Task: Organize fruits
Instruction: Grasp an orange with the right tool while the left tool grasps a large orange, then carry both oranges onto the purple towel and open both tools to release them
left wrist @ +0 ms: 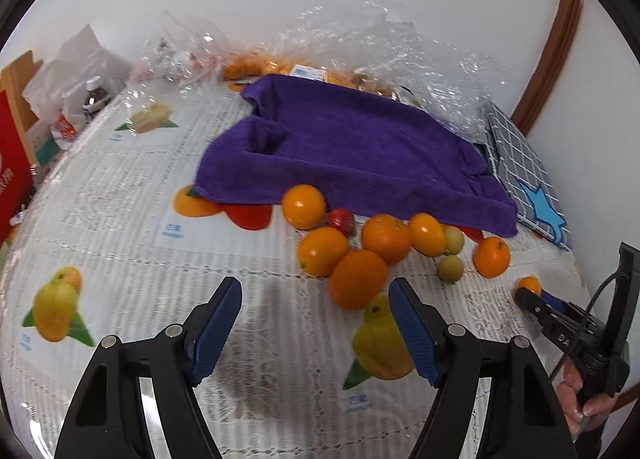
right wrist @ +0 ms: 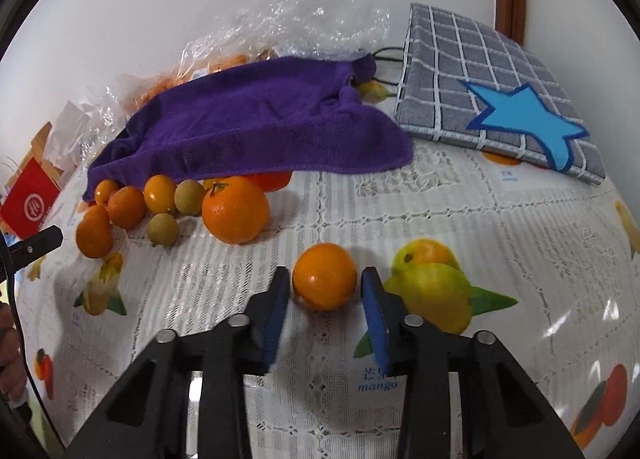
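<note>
Barely begun, by the look of it. Nearest, right gripper [right wrist: 325, 295] with jaws parted around one small orange [right wrist: 324, 276] on the desk [right wrist: 460, 211], pads beside it, not visibly clamped. Left gripper [left wrist: 315, 323] hovering with jaws spread wide, holding nothing. Farther in, the fruit cluster [left wrist: 360, 247] of oranges, two greenish fruits and a red one, unsorted against the purple towel [left wrist: 352, 147]. Toward the far edge, more oranges inside clear plastic bags [left wrist: 360, 43]. No sorted groups visible.
</note>
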The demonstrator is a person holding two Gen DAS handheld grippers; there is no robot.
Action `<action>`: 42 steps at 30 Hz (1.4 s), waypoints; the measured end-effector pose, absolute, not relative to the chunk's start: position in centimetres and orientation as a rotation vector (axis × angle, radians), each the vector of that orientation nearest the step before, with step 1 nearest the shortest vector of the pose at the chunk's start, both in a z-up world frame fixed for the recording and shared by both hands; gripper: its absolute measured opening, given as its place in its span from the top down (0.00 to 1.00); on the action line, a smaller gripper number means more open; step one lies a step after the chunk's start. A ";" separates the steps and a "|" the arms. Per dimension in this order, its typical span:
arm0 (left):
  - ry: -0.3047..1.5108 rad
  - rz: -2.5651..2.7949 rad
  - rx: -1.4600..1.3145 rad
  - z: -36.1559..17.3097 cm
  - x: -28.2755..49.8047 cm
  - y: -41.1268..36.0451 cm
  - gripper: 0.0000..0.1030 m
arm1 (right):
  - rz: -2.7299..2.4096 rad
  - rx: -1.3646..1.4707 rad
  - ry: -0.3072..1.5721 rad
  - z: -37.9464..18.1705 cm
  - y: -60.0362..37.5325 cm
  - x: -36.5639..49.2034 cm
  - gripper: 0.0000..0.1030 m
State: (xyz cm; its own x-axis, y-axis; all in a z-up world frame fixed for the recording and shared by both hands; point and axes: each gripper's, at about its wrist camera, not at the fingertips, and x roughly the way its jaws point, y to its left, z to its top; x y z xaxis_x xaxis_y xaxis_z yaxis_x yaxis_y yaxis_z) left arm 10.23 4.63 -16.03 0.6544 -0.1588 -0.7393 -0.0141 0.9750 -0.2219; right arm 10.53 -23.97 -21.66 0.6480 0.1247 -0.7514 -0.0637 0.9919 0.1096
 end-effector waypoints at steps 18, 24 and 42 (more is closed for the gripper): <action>0.886 -0.115 -0.276 -18.7 12.5 2.3 0.61 | 0.182 0.038 0.814 -20.6 -23.1 8.6 0.69; 0.881 -0.155 -0.331 -18.8 12.2 2.8 0.66 | 0.183 0.024 0.815 -20.5 -23.0 8.6 0.69; 0.814 -0.128 -0.365 -14.2 11.6 6.4 0.66 | 0.150 0.018 0.763 -16.8 -22.6 10.0 0.69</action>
State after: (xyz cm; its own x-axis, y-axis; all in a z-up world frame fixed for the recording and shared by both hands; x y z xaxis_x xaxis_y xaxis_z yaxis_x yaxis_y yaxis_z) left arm 11.56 6.37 -14.24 0.6830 -0.2499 -0.6863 -0.0276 0.9301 -0.3661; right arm 9.97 -22.57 -16.75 0.7122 0.1424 -0.6874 -0.1291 0.9891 0.0712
